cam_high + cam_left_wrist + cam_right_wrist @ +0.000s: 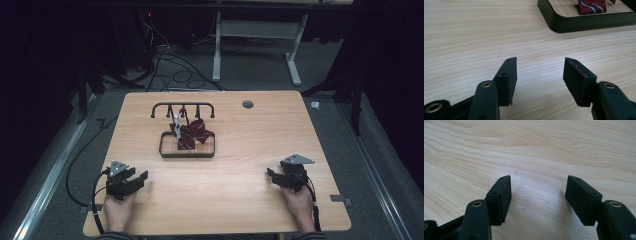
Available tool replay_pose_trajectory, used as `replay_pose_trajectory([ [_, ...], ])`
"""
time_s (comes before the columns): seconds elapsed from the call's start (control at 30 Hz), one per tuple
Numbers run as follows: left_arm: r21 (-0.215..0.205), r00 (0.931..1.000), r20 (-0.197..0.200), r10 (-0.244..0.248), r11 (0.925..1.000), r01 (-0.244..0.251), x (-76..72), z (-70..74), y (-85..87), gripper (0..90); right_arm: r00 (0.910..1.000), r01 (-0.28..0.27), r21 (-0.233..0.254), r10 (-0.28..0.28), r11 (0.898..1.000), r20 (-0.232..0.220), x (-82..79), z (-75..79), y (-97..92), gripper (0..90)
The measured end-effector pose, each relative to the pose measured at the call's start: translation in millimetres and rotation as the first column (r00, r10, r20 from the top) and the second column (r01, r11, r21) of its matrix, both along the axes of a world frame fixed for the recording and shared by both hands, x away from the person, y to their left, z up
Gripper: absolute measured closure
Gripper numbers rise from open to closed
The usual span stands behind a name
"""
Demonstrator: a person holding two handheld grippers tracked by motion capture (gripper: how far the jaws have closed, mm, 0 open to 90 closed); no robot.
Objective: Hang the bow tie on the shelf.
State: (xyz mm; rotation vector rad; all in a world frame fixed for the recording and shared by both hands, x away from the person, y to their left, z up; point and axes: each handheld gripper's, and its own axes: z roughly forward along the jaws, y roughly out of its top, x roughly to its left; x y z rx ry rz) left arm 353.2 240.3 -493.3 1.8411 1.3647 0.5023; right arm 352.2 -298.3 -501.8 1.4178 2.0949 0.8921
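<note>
Bare wooden table separates left tool and right tool, both gaping empty, from the tray.

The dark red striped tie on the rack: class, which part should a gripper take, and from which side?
Probably the tie just above the tray, where it bunches into loose folds. Come from the near, open side: the rack bar blocks the back, and the left gripper stands open.

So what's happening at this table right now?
A person sits at a wooden table holding a left gripper and a right gripper, both resting near the front edge with jaws open and nothing between them. Farther back, a dark red striped tie hangs from a small black rack into a black tray.
</note>
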Motion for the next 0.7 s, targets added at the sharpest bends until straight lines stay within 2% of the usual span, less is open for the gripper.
replay_pose_trajectory([
  [0.5,0.068,0.9997,0.022,0.007,0.9976,-0.009,4.3,-9.2,-7.8,44.6,1.0,0.0,0.0,0.0,1.0,0.0,0.0,0.0,0.0,39.1],
  [0.7,0.093,0.9999,0.005,0.01,0.9956,-0.011,6.1,-13.9,-10.6,43.6,1.0,0.001,-0.001,-0.001,1.0,0.003,-0.1,-0.2,-0.1,39.0],
])
